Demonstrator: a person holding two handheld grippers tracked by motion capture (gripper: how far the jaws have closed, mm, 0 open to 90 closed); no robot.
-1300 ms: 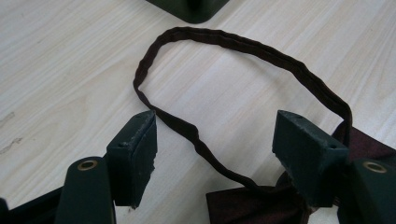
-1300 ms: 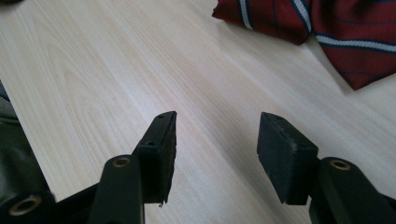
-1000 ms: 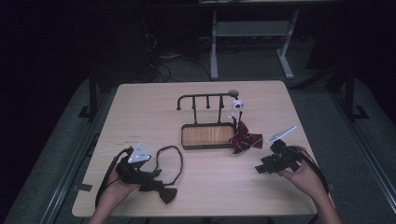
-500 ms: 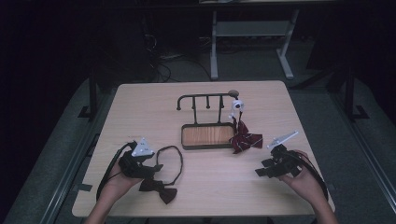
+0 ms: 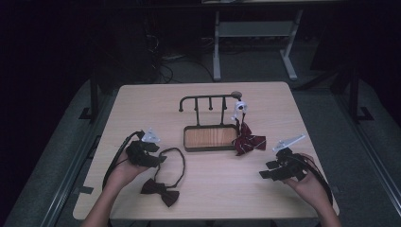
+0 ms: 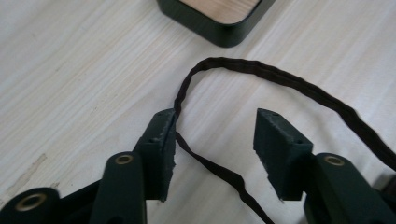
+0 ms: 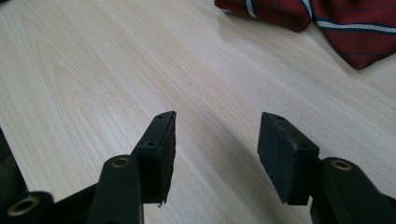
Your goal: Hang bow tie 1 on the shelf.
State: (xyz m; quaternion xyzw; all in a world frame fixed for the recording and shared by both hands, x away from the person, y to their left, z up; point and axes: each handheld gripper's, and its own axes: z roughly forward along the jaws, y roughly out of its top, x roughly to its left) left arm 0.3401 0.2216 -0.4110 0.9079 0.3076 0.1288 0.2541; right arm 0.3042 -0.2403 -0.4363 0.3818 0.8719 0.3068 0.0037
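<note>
A pale wood-grain counter (image 5: 208,189) is carrying a dark metal rack with a wooden tray base (image 5: 210,137), a striped maroon bow tie (image 5: 248,143) lying against the tray's right end. Near the front-left edge, a dark brown bow tie (image 5: 160,190) is lying flat. Its thin strap (image 6: 243,74) is looping between the left hand-held gripper (image 6: 215,144), whose jaws have just been closing, still ungripped. The right hand-held gripper (image 7: 217,149) is hovering released over bare wood.

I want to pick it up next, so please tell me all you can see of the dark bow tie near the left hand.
The dark bow tie lies flat on the table, near its front edge. It looks like dark brown cloth. Its thin neck strap curls in a loop toward the tray. The open left tongs stand over the strap, which brushes one finger; they have just been closing.
</note>
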